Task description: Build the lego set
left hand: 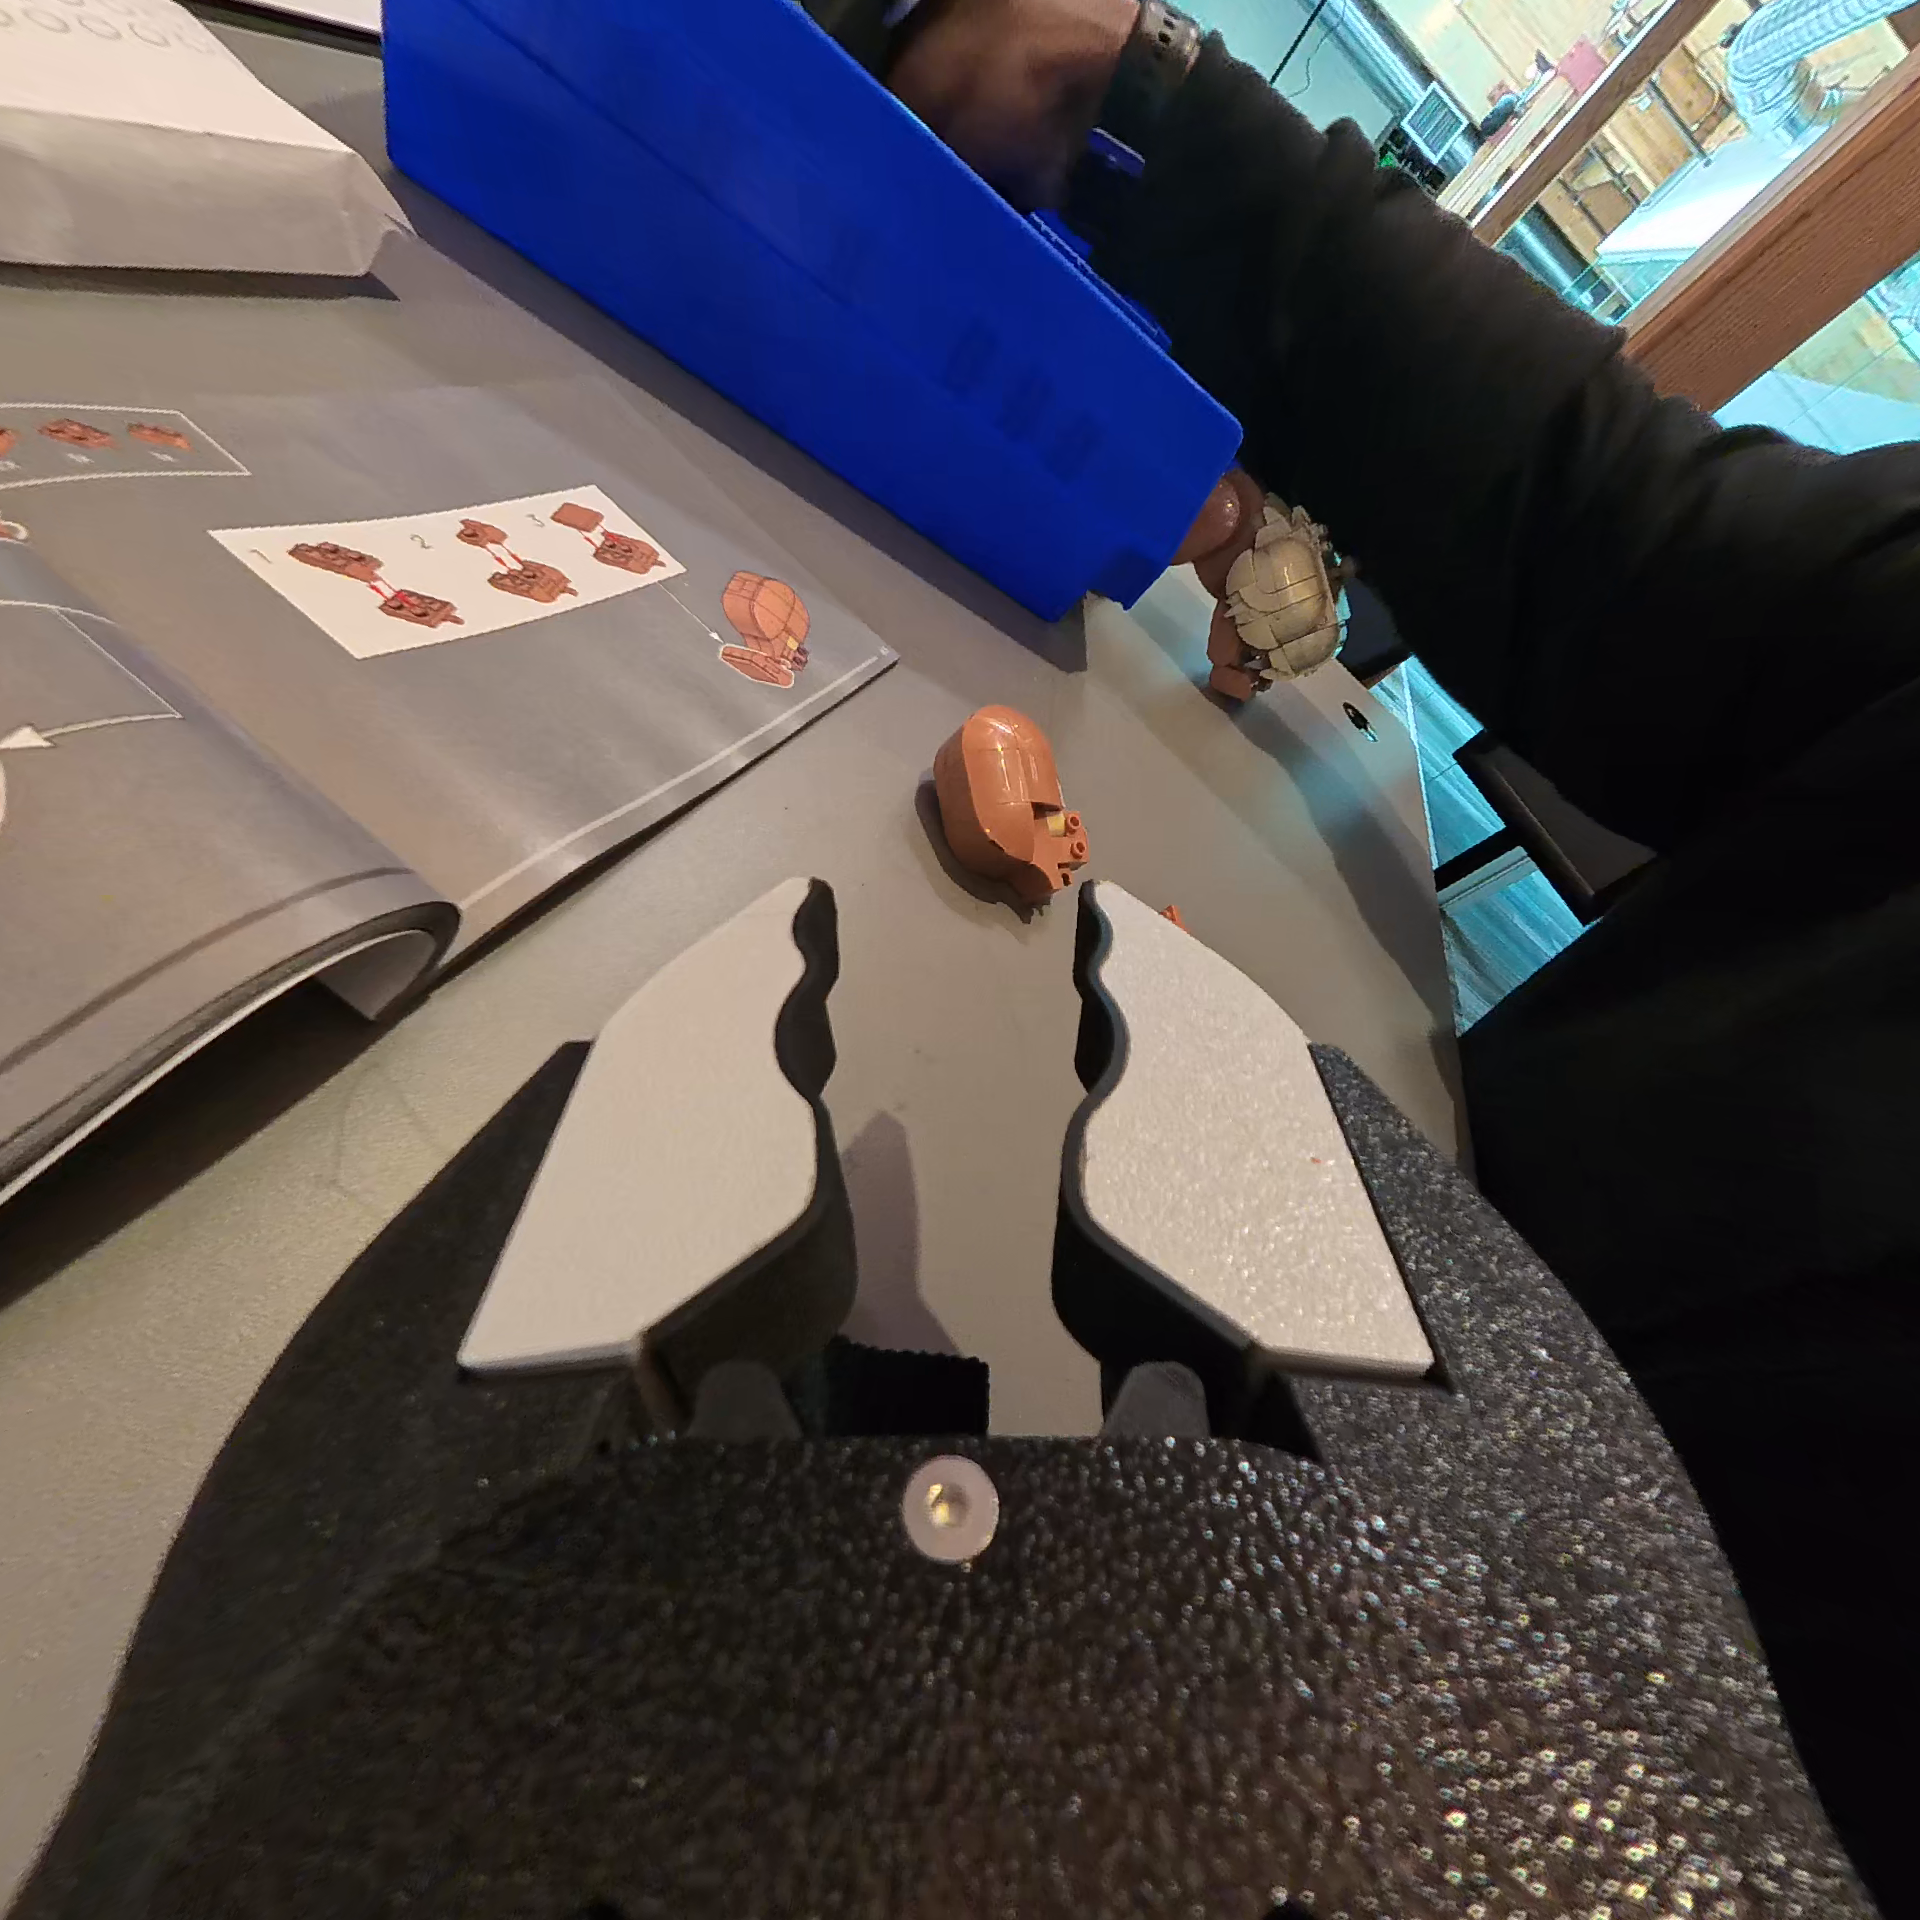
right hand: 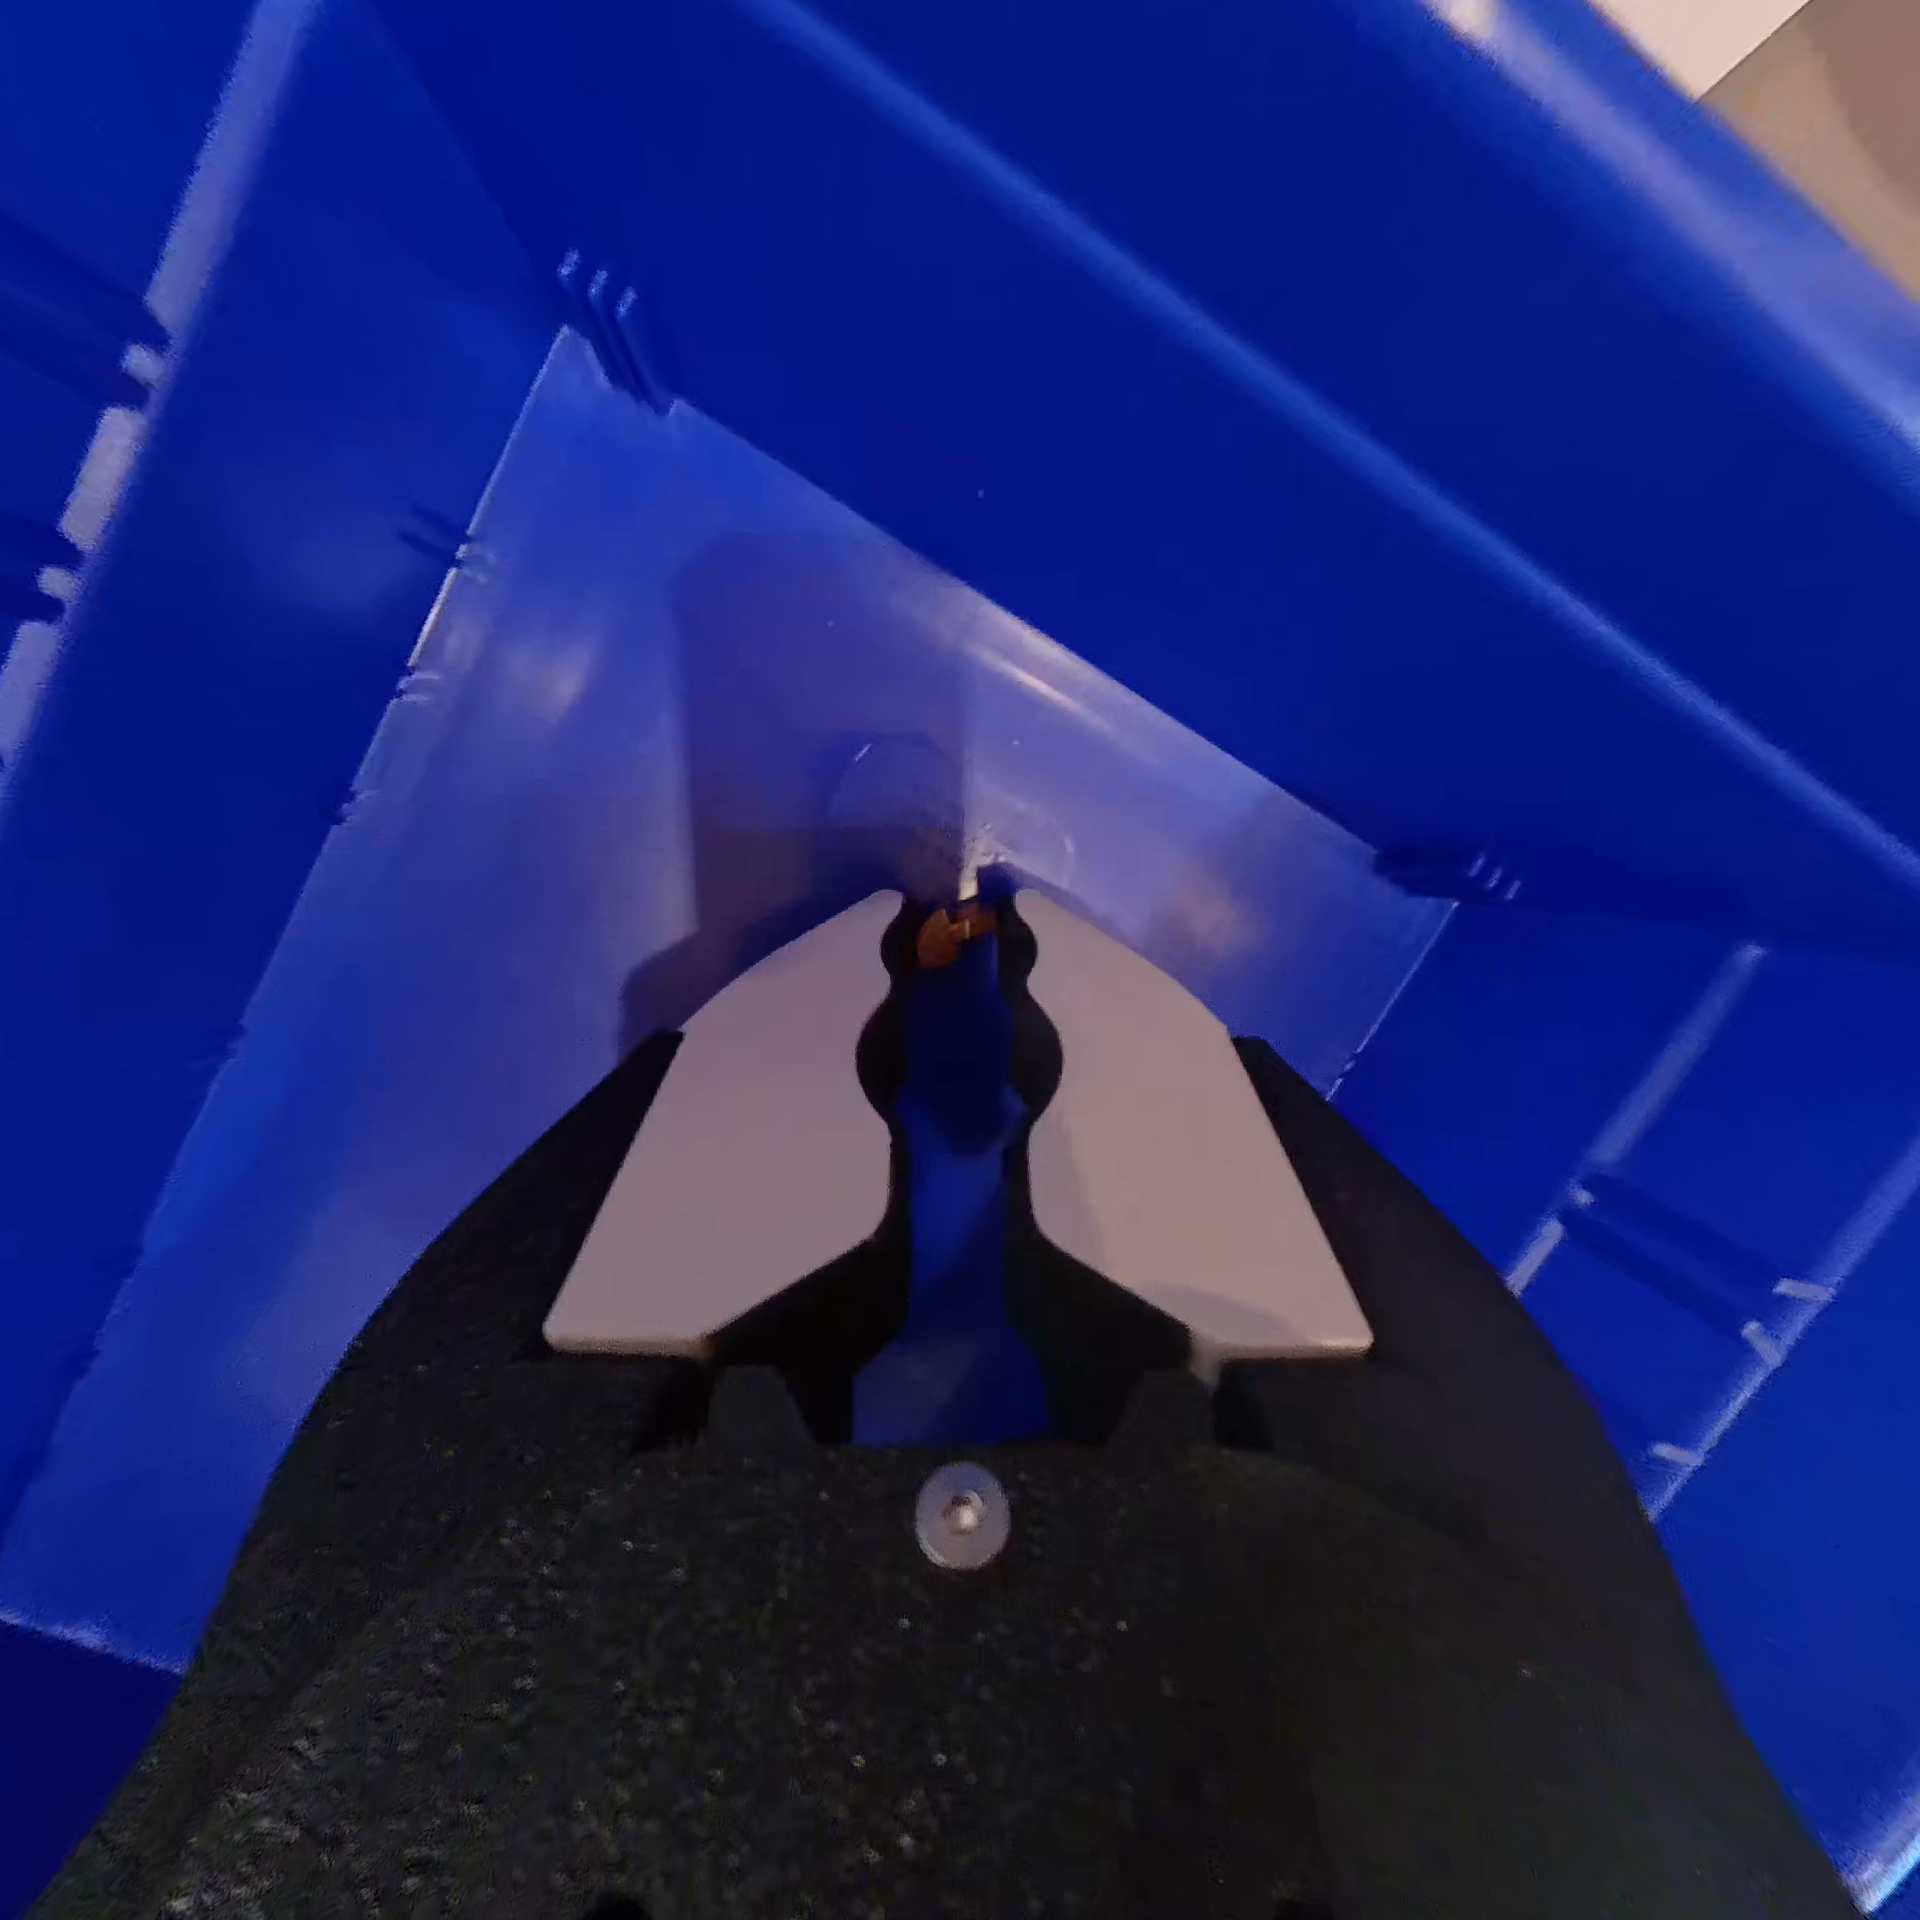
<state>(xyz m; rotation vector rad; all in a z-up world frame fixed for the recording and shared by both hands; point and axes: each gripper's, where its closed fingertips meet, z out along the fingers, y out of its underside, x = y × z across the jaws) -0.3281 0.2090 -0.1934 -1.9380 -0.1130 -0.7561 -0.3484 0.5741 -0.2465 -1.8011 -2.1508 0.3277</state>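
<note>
A: Biggest risk?
B: Right gripper (right hand: 956,914), down in a corner compartment of the blue bin (right hand: 1143,582), is pinching a tiny brown piece (right hand: 943,932) at the very fingertips, jaws narrow. Shallow hold; it could pop out on lifting or scrape the wall.
A: Bin contents?
B: That compartment shows nothing else; the rest is hidden.
A: Left?
B: Left gripper (left hand: 951,914) is wide and holding nothing, low over the table (left hand: 260,1403), just short of the brown lego body (left hand: 1003,795). A careless nudge knocks it.

A workshop or lab: a grey bench (left hand: 1195,1039) carries a blue parts bin (left hand: 779,270) and an open manual (left hand: 416,727), and beyond glass walls (left hand: 1662,239) lie timber beams (left hand: 1590,104), a vent and a flexible duct (left hand: 1787,42).
</note>
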